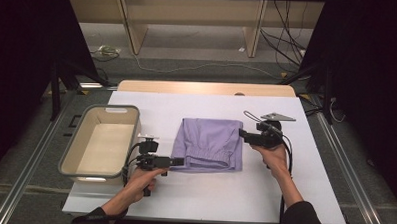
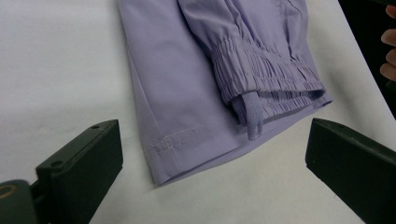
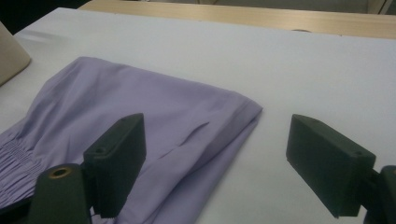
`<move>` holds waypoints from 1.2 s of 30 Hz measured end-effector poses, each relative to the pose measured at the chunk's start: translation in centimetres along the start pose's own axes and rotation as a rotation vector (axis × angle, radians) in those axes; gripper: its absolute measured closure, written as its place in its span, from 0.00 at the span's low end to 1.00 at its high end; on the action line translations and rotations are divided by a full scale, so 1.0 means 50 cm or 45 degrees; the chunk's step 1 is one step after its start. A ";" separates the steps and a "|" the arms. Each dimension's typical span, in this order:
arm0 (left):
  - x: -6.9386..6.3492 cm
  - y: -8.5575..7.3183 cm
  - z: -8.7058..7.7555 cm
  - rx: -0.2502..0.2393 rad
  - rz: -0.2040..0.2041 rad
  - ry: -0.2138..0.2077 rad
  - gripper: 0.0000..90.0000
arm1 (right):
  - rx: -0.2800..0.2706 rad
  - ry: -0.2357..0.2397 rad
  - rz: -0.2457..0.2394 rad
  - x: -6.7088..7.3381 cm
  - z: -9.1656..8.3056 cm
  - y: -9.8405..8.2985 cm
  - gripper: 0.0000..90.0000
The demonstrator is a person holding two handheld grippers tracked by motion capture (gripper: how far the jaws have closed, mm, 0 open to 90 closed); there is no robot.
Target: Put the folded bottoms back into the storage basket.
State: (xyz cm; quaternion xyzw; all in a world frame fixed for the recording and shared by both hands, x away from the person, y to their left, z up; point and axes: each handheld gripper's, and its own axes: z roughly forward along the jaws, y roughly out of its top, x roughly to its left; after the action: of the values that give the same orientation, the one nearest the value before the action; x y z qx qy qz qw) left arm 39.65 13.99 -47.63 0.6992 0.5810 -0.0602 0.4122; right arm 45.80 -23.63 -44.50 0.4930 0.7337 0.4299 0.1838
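A folded lilac garment (image 1: pixel 209 142) with an elastic gathered band lies flat in the middle of the white table (image 1: pixel 208 192). My left gripper (image 1: pixel 178 162) is open at the garment's near left corner (image 2: pixel 161 175), its jaws spread wide on either side of the hem, and a small fabric tab (image 2: pixel 252 119) hangs from the band. My right gripper (image 1: pixel 241 134) is open at the garment's right edge (image 3: pixel 233 126); its left jaw stands over the cloth, its right jaw over bare table. Neither holds anything.
An empty beige bin (image 1: pixel 103 141) with a grey rim stands at the table's left side, close to my left hand. A wooden strip (image 1: pixel 207 88) runs along the table's far edge. Beyond lie floor cables and shelf legs.
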 end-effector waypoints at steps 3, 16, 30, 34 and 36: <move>0.002 0.003 0.005 0.007 -0.008 0.009 0.04 | 0.012 0.002 0.007 -0.002 0.008 0.004 0.23; 0.005 0.011 0.032 0.035 -0.038 0.010 0.04 | 0.038 -0.018 0.033 -0.026 0.027 0.010 0.23; -0.012 0.022 0.053 0.065 -0.033 -0.008 0.06 | 0.099 0.004 0.038 -0.030 0.067 0.025 0.22; -0.018 0.023 0.059 0.074 -0.020 -0.026 0.11 | 0.122 0.015 0.049 -0.029 0.083 0.031 0.22; -0.020 0.023 0.060 0.082 -0.003 -0.021 0.15 | 0.131 0.018 0.059 -0.029 0.087 0.032 0.22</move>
State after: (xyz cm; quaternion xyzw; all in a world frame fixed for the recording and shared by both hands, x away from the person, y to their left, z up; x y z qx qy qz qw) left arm 41.51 11.28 -48.44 0.7107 0.5764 -0.0849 0.3943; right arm 50.35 -22.72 -45.87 0.5156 0.7444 0.3993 0.1431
